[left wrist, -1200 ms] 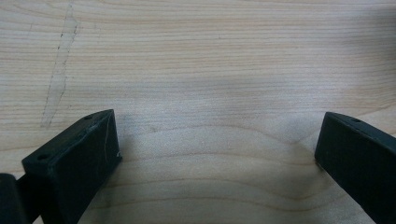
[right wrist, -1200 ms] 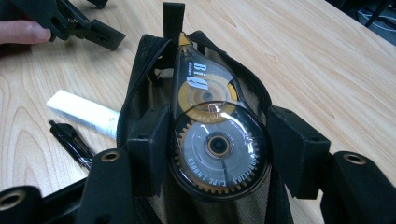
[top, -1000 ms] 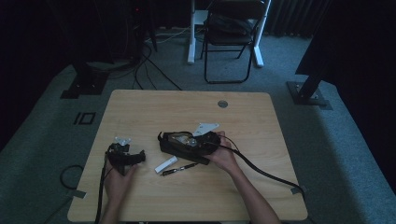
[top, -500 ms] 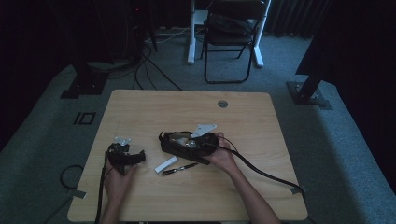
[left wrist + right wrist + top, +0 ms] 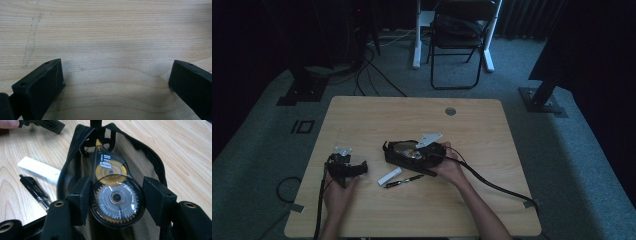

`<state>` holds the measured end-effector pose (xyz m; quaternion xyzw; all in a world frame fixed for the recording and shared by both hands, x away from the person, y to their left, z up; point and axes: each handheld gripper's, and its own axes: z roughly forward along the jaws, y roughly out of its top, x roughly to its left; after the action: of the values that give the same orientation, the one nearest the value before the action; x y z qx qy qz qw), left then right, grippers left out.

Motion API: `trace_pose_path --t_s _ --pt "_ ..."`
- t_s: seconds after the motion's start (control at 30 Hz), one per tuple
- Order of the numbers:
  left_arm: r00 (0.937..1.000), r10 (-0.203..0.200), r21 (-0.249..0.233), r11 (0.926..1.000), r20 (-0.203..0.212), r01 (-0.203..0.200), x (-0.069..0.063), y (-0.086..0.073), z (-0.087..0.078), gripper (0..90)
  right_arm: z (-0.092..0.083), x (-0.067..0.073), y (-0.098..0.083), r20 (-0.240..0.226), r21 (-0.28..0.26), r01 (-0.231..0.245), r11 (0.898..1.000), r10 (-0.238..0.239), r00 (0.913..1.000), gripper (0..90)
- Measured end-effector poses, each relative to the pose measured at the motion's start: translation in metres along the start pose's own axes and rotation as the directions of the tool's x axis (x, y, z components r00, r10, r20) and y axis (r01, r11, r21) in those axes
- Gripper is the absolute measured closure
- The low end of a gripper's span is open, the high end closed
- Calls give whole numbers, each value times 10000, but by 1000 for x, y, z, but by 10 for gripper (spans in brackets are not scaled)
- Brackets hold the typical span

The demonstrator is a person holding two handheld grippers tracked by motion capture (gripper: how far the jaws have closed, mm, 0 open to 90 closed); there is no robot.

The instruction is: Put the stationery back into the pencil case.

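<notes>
Two grippers, one pouch as landmark.

High view: pouch (image 5: 407, 155), black and unzipped, lies mid-table (image 5: 492, 130). Right gripper (image 5: 430, 150) sits at the pouch's right end, over its opening. Left gripper (image 5: 346, 169) rests well left of the pouch, apart from it. White eraser (image 5: 390, 176) and black pen (image 5: 404, 180) lie just in front of the pouch, between the two grippers.

Left gripper view: jaws spread wide over bare wood, nothing between them; released.

Right gripper view: tape roller (image 5: 113, 192), a clear correction-tape dispenser, sits between the jaws of the gripper (image 5: 115, 200). Left pad touches its round body; the right pad stands just clear or barely touching, so a firm clench cannot be told. Roller's long axis runs away from the gripper, nose pointing into the pouch (image 5: 147, 162), over its mesh lining. Eraser (image 5: 38, 170) and pen (image 5: 35, 191) lie left of the pouch.

Judgement: roller is on its way into or out of the pouch; right hand is the nearer.
</notes>
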<state>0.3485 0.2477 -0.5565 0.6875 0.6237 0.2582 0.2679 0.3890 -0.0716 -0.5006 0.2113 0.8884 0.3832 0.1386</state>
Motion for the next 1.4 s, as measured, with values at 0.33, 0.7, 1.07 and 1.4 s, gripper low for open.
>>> trace_pose_path --t_s 0.33,0.7,1.07,1.4 --pt "10000 -4 -4 10000 -2 4 0 0 0 0 0 -1 0 -109 112 -70 9999 71 9999 414" --pt "10000 -5 -7 10000 1 5 0 0 0 0 -1 -1 0 -149 158 -33 9999 35 9999 410" --pt "10000 -58 -58 10000 10 58 0 0 0 0 -10 0 3 32 -163 45 9999 -44 10000 381" --pt "10000 12 -1 10000 8 -12 0 0 0 0 -27 7 9 161 -889 382 9953 -369 9992 450"
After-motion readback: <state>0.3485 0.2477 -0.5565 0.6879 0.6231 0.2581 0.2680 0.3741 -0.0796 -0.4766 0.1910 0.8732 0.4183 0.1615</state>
